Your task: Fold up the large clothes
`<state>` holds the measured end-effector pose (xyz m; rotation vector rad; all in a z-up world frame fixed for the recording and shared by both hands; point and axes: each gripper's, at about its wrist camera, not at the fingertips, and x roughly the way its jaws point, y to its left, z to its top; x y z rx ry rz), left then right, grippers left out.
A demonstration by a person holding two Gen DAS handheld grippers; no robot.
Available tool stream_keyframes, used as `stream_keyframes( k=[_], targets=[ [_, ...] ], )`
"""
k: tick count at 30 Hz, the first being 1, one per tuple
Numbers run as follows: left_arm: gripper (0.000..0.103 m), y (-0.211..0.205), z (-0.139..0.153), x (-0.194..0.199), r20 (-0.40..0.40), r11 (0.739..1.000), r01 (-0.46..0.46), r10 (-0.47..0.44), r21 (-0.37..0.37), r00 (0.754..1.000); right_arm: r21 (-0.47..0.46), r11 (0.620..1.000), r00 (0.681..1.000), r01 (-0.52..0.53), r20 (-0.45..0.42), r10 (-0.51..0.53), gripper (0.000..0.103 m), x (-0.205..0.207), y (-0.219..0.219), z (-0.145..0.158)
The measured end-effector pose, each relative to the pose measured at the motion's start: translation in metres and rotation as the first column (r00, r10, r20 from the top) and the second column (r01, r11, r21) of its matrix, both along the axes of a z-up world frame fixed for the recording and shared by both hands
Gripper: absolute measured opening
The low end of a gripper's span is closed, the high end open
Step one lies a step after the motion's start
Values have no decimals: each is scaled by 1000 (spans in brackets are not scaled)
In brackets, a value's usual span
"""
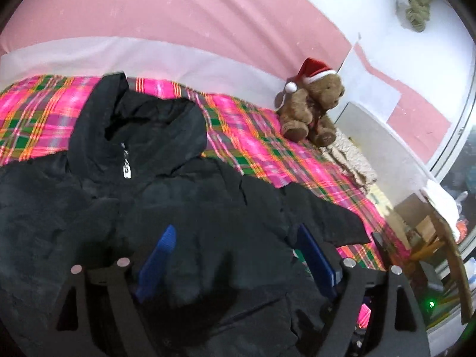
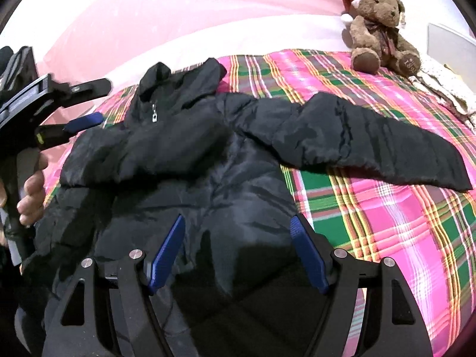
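Observation:
A black hooded puffer jacket (image 2: 190, 172) lies front-up on a pink plaid bedspread (image 2: 386, 214), hood toward the wall, zipper pull (image 2: 154, 116) at the collar. Its right sleeve (image 2: 372, 148) is spread out to the right. The jacket also fills the left wrist view (image 1: 178, 193). My left gripper (image 1: 235, 232) is open just above the jacket's body; it also shows at the left of the right wrist view (image 2: 83, 122), held by a hand. My right gripper (image 2: 238, 226) is open and empty over the jacket's lower right part.
A brown teddy bear with a Santa hat (image 2: 380, 35) sits at the bed's far right, next to a cream knitted cloth (image 2: 443, 86). A pink and white wall (image 1: 178, 29) runs behind the bed. A wooden chair (image 1: 446, 244) stands off the bed's right side.

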<state>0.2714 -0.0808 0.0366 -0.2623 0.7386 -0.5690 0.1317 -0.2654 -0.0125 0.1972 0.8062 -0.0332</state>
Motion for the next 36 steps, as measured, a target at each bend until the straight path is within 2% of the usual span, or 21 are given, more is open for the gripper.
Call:
stream_keyframes(
  k=[2, 4, 6, 9, 12, 14, 15, 17, 19, 22, 24, 27, 29, 32, 34, 36],
  targets=[
    [85, 15, 9, -5, 42, 1000, -20, 20, 15, 999, -13, 1000, 1000, -16, 6, 16, 73, 6, 7, 5],
    [85, 39, 10, -3, 76, 993, -83, 76, 85, 994, -28, 999, 999, -35, 5, 35, 73, 16, 15, 9],
    [85, 62, 2, 6, 94, 976, -155, 141, 154, 986, -17, 998, 998, -55, -5, 55, 73, 29, 21, 8],
    [85, 104, -13, 24, 94, 929, -272, 257, 250, 962, -12, 996, 996, -91, -19, 90, 73, 59, 34, 4],
    [81, 144, -43, 46, 33, 888, -351, 358, 297, 933, -28, 991, 990, -129, -57, 127, 66, 98, 49, -10],
    [75, 163, -69, 58, -45, 879, -371, 401, 298, 915, -43, 989, 985, -140, -111, 134, 58, 125, 52, -27],
    [73, 169, -81, 59, -77, 878, -377, 415, 293, 907, -50, 989, 983, -142, -128, 135, 57, 134, 51, -34],
    [73, 173, -93, 55, -92, 888, -371, 408, 272, 909, -62, 988, 980, -142, -152, 131, 57, 156, 45, -47],
    [73, 170, -90, 51, -84, 895, -352, 386, 273, 918, -58, 990, 980, -126, -162, 115, 57, 171, 38, -51],
    [73, 168, -72, 47, -92, 916, -317, 347, 247, 933, -58, 992, 980, -112, -171, 100, 57, 178, 32, -43],
    [73, 173, -52, 44, -40, 921, -321, 338, 221, 940, -58, 993, 988, -107, -120, 99, 57, 170, 30, -26],
    [73, 177, -33, 60, 51, 889, -370, 371, 268, 927, -59, 993, 993, -100, -63, 96, 57, 170, 32, -4],
    [73, 184, -41, 82, 35, 867, -399, 408, 300, 912, -57, 993, 993, -100, -62, 96, 57, 183, 34, -2],
    [72, 196, -72, 106, -40, 849, -411, 448, 332, 893, -41, 995, 988, -89, -131, 83, 57, 208, 31, -24],
    [72, 194, -92, 107, -31, 840, -406, 446, 360, 895, -15, 996, 980, -87, -178, 83, 57, 219, 26, -46],
    [72, 192, -101, 104, -15, 842, -408, 440, 352, 898, 6, 996, 980, -91, -175, 90, 57, 221, 22, -58]
  ],
)
